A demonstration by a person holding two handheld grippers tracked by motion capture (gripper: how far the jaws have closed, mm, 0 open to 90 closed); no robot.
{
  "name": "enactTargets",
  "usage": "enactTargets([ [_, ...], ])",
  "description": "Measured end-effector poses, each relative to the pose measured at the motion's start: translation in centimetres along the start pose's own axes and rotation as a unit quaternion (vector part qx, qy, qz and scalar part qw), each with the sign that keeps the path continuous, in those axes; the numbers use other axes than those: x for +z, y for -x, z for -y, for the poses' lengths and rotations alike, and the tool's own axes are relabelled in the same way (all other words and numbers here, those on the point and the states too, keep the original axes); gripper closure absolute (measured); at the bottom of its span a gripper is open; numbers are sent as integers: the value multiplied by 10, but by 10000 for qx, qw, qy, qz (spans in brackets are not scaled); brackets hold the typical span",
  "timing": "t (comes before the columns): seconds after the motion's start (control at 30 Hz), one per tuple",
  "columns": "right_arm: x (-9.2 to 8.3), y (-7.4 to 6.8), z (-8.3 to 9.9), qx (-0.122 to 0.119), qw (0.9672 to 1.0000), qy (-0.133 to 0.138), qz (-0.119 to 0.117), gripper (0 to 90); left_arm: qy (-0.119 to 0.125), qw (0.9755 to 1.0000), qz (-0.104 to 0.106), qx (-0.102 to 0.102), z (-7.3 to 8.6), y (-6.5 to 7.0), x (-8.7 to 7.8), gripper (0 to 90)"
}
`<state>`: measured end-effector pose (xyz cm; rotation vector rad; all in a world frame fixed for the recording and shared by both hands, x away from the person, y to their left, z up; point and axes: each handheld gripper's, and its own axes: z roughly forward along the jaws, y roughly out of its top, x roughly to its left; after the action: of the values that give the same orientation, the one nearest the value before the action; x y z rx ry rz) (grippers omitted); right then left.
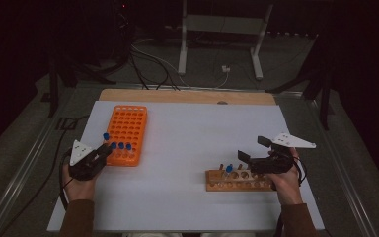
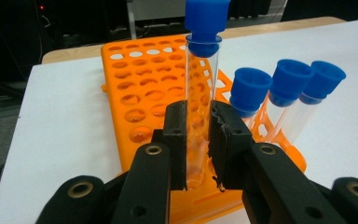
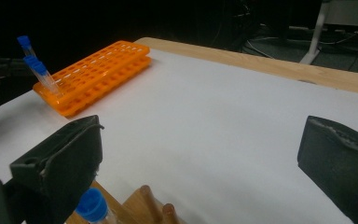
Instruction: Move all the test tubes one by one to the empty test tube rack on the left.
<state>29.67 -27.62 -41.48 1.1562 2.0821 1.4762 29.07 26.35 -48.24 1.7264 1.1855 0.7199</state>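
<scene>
At the lower centre of the left gripper view, my left gripper (image 2: 198, 144) was clenched on a clear test tube (image 2: 199, 107) with a blue cap, held upright over the near edge of the orange rack (image 2: 140, 88). Just to its right in that frame, three capped tubes (image 2: 279, 93) stood leaning in the rack's near row; the rows behind them were vacant. In the high view, at lower right, my right gripper (image 1: 250, 150) hung released, jaws wide apart with nothing between them, over the wooden rack (image 1: 239, 180), where one blue-capped tube (image 1: 229, 169) remained. My judgement: the transfer was well advanced, three tubes placed, a fourth not yet seated, and at least one left to fetch.
</scene>
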Motion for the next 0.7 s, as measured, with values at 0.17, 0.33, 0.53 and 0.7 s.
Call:
enactTargets([
  [0.17,0,0,0,-1,10000,2,-11,2,-111,9999,-14,6,3,-1,1,780],
  [0.33,0,-1,1,-2,10000,-11,-19,2,-252,9997,-19,23,6,0,2,780],
  [0.53,1,0,1,-9,10000,-18,-26,3,-384,9993,-4,26,7,-1,2,781],
  [0.7,1,-1,2,-10,10000,-30,-39,3,-448,9990,-5,86,8,0,3,781],
])
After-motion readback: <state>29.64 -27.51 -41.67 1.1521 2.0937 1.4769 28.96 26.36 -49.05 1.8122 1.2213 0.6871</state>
